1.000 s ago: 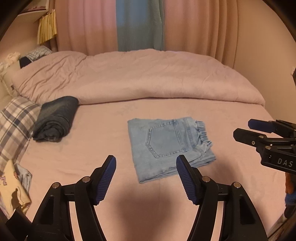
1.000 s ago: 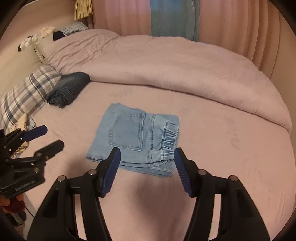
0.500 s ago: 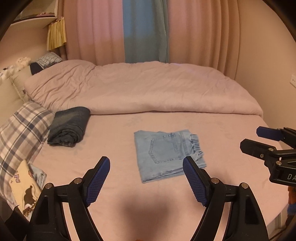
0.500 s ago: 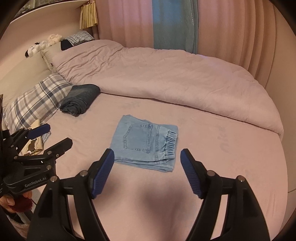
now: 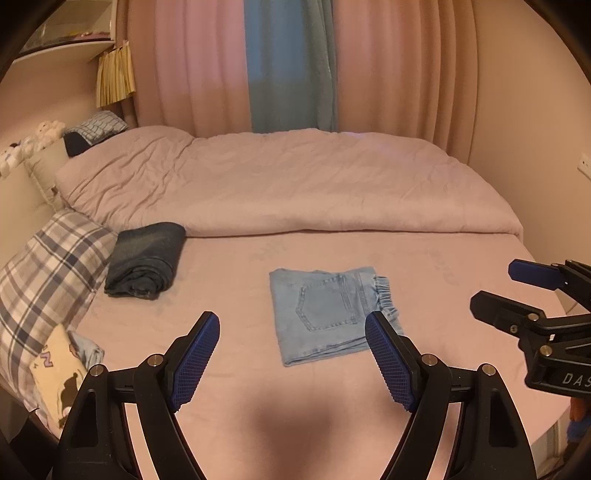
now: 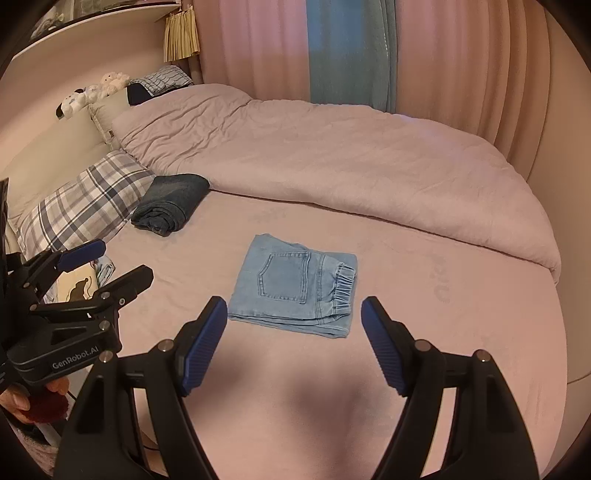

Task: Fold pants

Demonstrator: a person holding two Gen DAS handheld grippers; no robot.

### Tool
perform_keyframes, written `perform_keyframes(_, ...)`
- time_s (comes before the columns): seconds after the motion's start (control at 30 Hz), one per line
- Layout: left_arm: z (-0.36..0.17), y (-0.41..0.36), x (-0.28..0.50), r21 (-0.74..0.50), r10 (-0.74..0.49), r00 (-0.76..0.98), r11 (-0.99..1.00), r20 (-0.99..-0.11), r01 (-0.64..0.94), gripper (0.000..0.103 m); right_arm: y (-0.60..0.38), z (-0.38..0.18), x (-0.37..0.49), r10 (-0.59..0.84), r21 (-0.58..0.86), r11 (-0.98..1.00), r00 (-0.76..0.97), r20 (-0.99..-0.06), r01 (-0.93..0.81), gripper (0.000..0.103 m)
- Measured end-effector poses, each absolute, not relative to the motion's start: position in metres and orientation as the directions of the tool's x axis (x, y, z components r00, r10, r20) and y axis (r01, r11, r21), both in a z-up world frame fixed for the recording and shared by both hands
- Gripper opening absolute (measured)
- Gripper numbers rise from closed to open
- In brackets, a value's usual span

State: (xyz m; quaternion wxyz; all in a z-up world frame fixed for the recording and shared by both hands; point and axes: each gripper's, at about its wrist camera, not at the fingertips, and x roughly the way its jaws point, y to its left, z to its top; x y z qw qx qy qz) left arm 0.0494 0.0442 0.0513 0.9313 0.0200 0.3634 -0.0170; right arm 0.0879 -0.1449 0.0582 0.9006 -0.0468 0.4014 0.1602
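**On the bed: one folded pair of pale jeans, two empty grippers**

In the middle of the bed [image 5: 229, 369], on its pink sheet, lie the light blue pants [image 5: 330, 314], folded into a compact rectangle with one back pocket facing up and the gathered elastic waistband along the right side. There is one such pair. A second garment, the dark denim bundle [image 5: 146, 258], sits folded toward the bed's left edge, well apart from the pants and touching the plaid pillow [image 5: 44, 273].

Two grippers are in view, both held above the near edge of the bed. The left gripper [image 5: 291, 363] has its jaws spread wide with nothing between them; the right gripper [image 6: 293, 341] likewise stands with jaws wide apart and empty. Neither touches the pants, which lie just beyond the blue fingertips [image 6: 208, 332] in the right wrist view. Each gripper also shows at the side of the other's camera.

One pink duvet [image 5: 295, 184] is bunched along the far side of the bed. Near the left edge, below the plaid pillow, lies one cream cloth with a dark cat print [image 5: 61, 373] (its full shape is cut off). At the far-left corner sit a checked pillow [image 6: 162, 81] and a few soft toys [image 6: 92, 90]; their exact number is hard to tell.

Behind the bed hang pink curtains [image 5: 388, 66] with one blue panel [image 5: 288, 62] between them. A shelf [image 6: 92, 26] runs above the headboard side.
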Motion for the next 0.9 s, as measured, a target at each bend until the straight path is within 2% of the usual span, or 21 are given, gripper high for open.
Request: perform_keyframes(0.9, 0.0415, 0.0472, 0.0574, 0.036, -0.01, 0.706, 0.998, -0.708, 0.05, 0.081, -0.1361, 0.0504, 0.0928, 0.251, 0.04, 0.94, 0.61, -0.752, -0.338, 0.076)
